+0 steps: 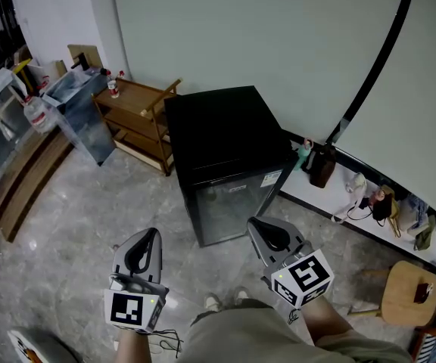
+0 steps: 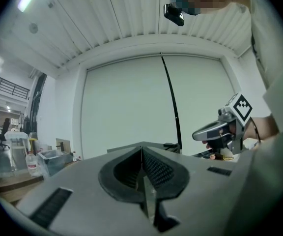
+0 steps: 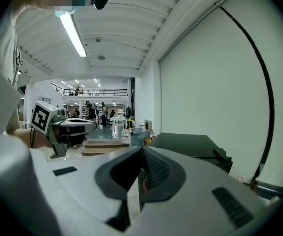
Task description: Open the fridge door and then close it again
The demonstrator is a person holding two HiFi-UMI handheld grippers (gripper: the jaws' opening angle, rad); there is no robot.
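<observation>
A black mini fridge [image 1: 222, 138] stands on the grey floor against the pale wall, and its glass-fronted door [image 1: 229, 212] looks closed. My left gripper [image 1: 154, 233] is held short of the fridge, to the left of its front. My right gripper [image 1: 253, 222] hovers just off the door's right front corner, apart from it. Both are shut with nothing between the jaws, as the left gripper view [image 2: 142, 149] and the right gripper view [image 3: 142, 149] show. The fridge [image 3: 193, 146] lies ahead and to the right in the right gripper view.
A wooden trolley [image 1: 136, 116] stands left of the fridge, with a clear plastic bin [image 1: 82, 104] beyond it. A white ledge [image 1: 309, 199] with bottles and bags runs along the wall on the right. A round wooden stool [image 1: 411, 293] is at the lower right.
</observation>
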